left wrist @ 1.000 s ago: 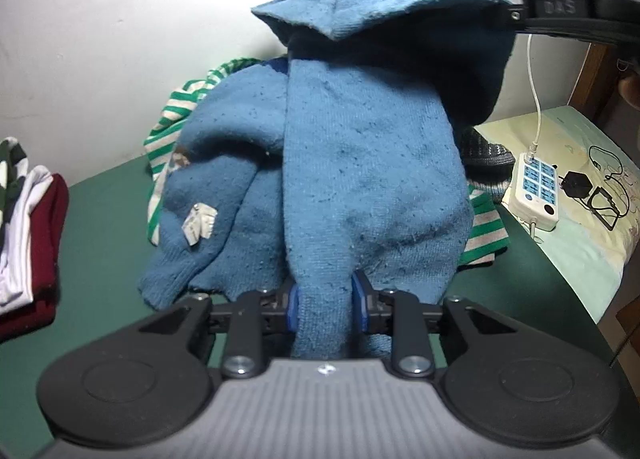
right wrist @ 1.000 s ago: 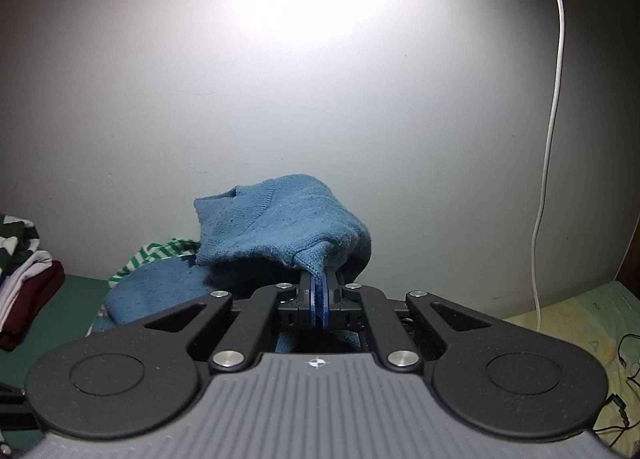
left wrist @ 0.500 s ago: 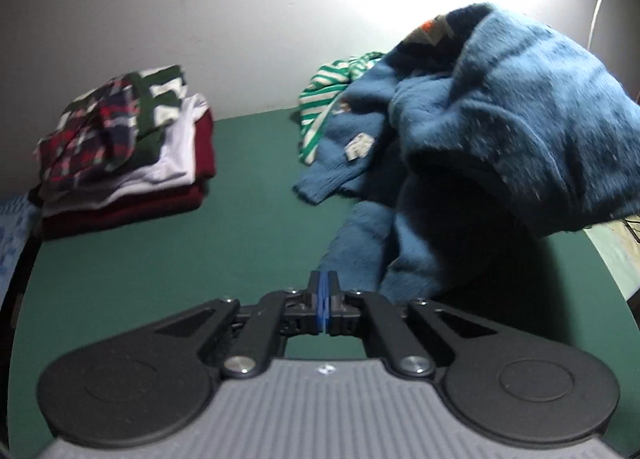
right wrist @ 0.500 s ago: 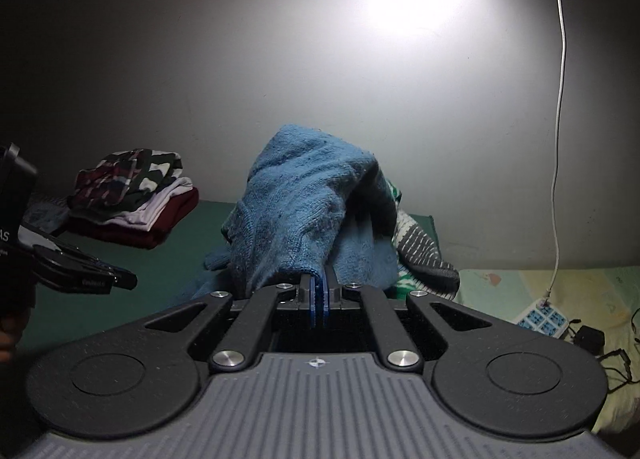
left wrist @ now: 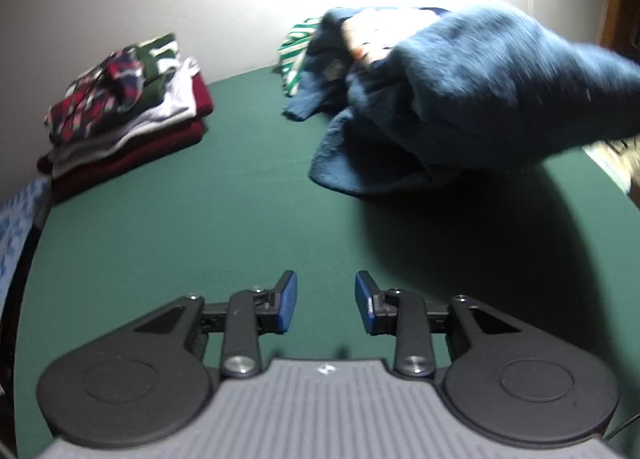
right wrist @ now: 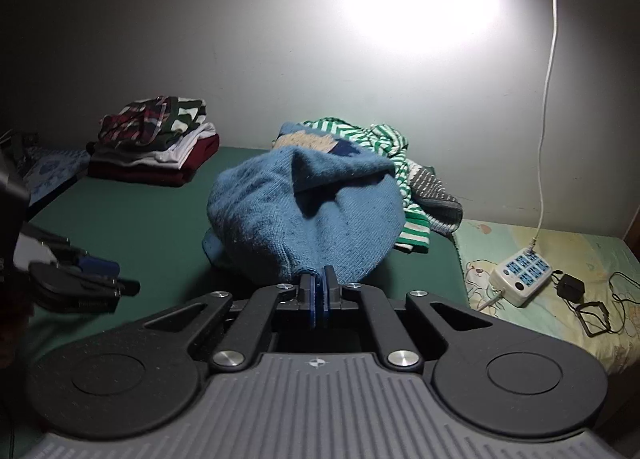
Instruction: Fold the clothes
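Left gripper (left wrist: pixel 326 297) now released, empty; right gripper (right wrist: pixel 319 291) clenched on bunched blue sweater (right wrist: pixel 304 215), orientation unclear.

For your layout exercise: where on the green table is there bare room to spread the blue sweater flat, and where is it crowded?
Free: the green table between the folded stack at back left, the blue sweater and the open left gripper. Crowded: the back right, where the striped clothes pile behind the sweater clamped in the right gripper.

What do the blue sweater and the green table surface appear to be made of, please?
The blue sweater looks like fuzzy knitted wool or acrylic: visible knit ribs and pilled specks. The green table surface looks like matte felt or cloth, showing no shine; the exact fibre is unclear.
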Tool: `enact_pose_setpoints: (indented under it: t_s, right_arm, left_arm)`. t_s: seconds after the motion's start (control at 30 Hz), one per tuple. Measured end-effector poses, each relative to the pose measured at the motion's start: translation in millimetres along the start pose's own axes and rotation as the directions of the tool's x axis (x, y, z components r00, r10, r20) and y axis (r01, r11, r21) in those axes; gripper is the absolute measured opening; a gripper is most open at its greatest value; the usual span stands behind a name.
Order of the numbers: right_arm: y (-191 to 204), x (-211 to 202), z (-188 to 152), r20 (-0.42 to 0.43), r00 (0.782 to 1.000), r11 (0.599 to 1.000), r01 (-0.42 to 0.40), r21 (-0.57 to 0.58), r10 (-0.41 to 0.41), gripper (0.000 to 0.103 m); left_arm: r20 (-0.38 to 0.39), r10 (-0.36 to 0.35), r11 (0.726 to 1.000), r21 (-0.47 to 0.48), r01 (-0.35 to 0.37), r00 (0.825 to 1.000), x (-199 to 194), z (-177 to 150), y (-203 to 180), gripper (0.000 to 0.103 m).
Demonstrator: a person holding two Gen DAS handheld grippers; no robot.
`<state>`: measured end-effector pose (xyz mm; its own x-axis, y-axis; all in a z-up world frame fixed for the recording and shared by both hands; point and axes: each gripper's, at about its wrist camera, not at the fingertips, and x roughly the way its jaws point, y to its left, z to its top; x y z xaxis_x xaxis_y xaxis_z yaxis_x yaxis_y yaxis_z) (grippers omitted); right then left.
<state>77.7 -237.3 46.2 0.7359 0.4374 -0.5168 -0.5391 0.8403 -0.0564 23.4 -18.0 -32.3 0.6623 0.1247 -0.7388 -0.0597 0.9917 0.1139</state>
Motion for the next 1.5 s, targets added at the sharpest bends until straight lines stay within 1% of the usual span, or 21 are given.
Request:
enact_pose_setpoints:
  t_s: [0.1, 0.17, 0.23, 0.33, 0.43, 0.6, 0.67, 0.73, 0.77, 0.8, 0.83, 0.9, 0.97, 1.07, 1.13, 1.17, 1.23, 1.33, 1.4, 1.47, 1.5]
  right_arm:
    - [4.6, -18.9, 11.2, 0.044, 0.999, 0.997, 0.021, 0.071, -0.025, 0.002]
    - [13.1, -30.5, 18.2, 0.082, 0.996, 0.995, 0.031, 0.1, -0.039, 0.002]
    - [24.5, -34.7, 20.7, 0.1, 0.993, 0.994, 0.045, 0.097, -0.055, 0.002]
    - [41.6, -33.7, 20.3, 0.104, 0.992, 0.995, 0.07, 0.075, -0.078, 0.002]
    - [55.3, -24.7, 15.7, 0.103, 0.989, 0.993, 0.107, 0.04, -0.111, 0.002]
    - [49.6, 26.6, -4.6, 0.042, 0.955, 0.953, 0.296, -0.066, -0.293, 0.002]
    - [32.3, 44.6, -11.9, -0.034, 0.941, 0.941, 0.334, -0.054, -0.336, 0.003]
    - [21.3, 56.2, -22.8, -0.118, 0.919, 0.926, 0.364, -0.103, -0.375, 0.009]
    - [17.6, 55.7, -30.6, -0.152, 0.911, 0.921, 0.368, -0.125, -0.384, 0.015]
    - [13.6, 54.4, -38.1, -0.183, 0.902, 0.918, 0.369, -0.145, -0.391, 0.025]
    - [8.6, 48.4, -43.4, -0.203, 0.9, 0.92, 0.36, -0.153, -0.386, 0.032]
    - [1.5, 31.8, -50.4, -0.23, 0.904, 0.931, 0.335, -0.143, -0.36, 0.037]
    - [-2.8, 16.2, -50.8, -0.237, 0.918, 0.948, 0.301, -0.101, -0.317, 0.044]
    - [0.0, 0.8, -40.4, -0.19, 0.964, 0.982, 0.187, -0.015, -0.186, 0.047]
    - [8.9, 5.5, -30.7, -0.143, 0.987, 0.997, 0.078, -0.004, -0.078, 0.06]
    - [13.7, 8.1, -26.4, -0.121, 0.992, 1.0, 0.027, -0.006, -0.027, 0.062]
    - [27.2, 14.4, -23.6, -0.111, 0.993, 0.997, -0.043, -0.064, 0.036, 0.067]
    - [45.2, 22.5, -25.4, -0.106, 0.992, 0.982, -0.09, -0.163, 0.073, 0.075]
    - [53.3, 33.7, -29.8, -0.107, 0.992, 0.969, -0.088, -0.232, 0.064, 0.081]
    - [61.2, 44.8, -34.0, -0.106, 0.993, 0.952, -0.087, -0.294, 0.058, 0.082]
    - [63.5, 50.4, -34.5, -0.106, 0.992, 0.95, -0.094, -0.298, 0.065, 0.082]
  left_arm:
    - [0.023, -0.019, 0.997, 0.078, 0.017, 1.0, -1.1, -7.9, -8.4, 0.042]
    - [0.054, -0.03, 0.991, 0.13, 0.023, 0.998, -3.8, -11.6, -15.8, 0.054]
    - [0.083, -0.054, 0.984, 0.173, 0.039, 0.995, -7.3, -14.0, -22.7, 0.059]
    - [0.119, -0.121, 0.972, 0.214, 0.093, 0.986, -14.8, -15.7, -32.9, 0.061]
    - [0.129, -0.158, 0.961, 0.25, 0.122, 0.979, -18.0, -17.0, -43.2, 0.06]
    - [0.132, -0.181, 0.954, 0.265, 0.141, 0.975, -24.8, -22.5, -45.8, 0.063]
    - [0.13, -0.17, 0.956, 0.261, 0.132, 0.977, -27.3, -28.4, -42.3, 0.065]
    - [0.127, -0.15, 0.959, 0.259, 0.114, 0.98, -29.9, -35.1, -38.1, 0.066]
    - [0.126, -0.142, 0.961, 0.256, 0.106, 0.982, -30.7, -37.8, -35.0, 0.067]
    - [0.123, -0.135, 0.963, 0.249, 0.101, 0.983, -31.2, -40.1, -30.9, 0.068]
    - [0.121, -0.127, 0.966, 0.24, 0.095, 0.985, -31.3, -42.4, -26.9, 0.07]
    - [0.11, -0.105, 0.973, 0.215, 0.08, 0.988, -28.7, -46.0, -19.4, 0.071]
    - [0.089, -0.08, 0.981, 0.186, 0.062, 0.993, -23.4, -47.8, -13.4, 0.073]
    - [0.048, -0.047, 0.988, 0.151, 0.039, 0.998, -13.8, -46.8, -11.8, 0.075]
    - [0.035, -0.032, 0.99, 0.14, 0.027, 0.999, -10.8, -44.5, -14.5, 0.079]
    - [0.033, -0.027, 0.99, 0.137, 0.022, 0.999, -10.3, -42.8, -16.7, 0.08]
    - [0.04, -0.015, 0.99, 0.138, 0.009, 0.999, -12.9, -40.0, -21.3, 0.083]
    - [0.059, 0.005, 0.991, 0.132, -0.012, 0.998, -21.1, -39.7, -23.4, 0.093]
    - [0.061, 0.022, 0.992, 0.12, -0.029, 0.998, -24.0, -41.2, -22.5, 0.093]
    - [0.058, 0.043, 0.993, 0.111, -0.049, 0.997, -25.5, -42.5, -21.6, 0.092]
    - [0.056, 0.053, 0.993, 0.106, -0.059, 0.997, -26.3, -43.1, -21.2, 0.092]
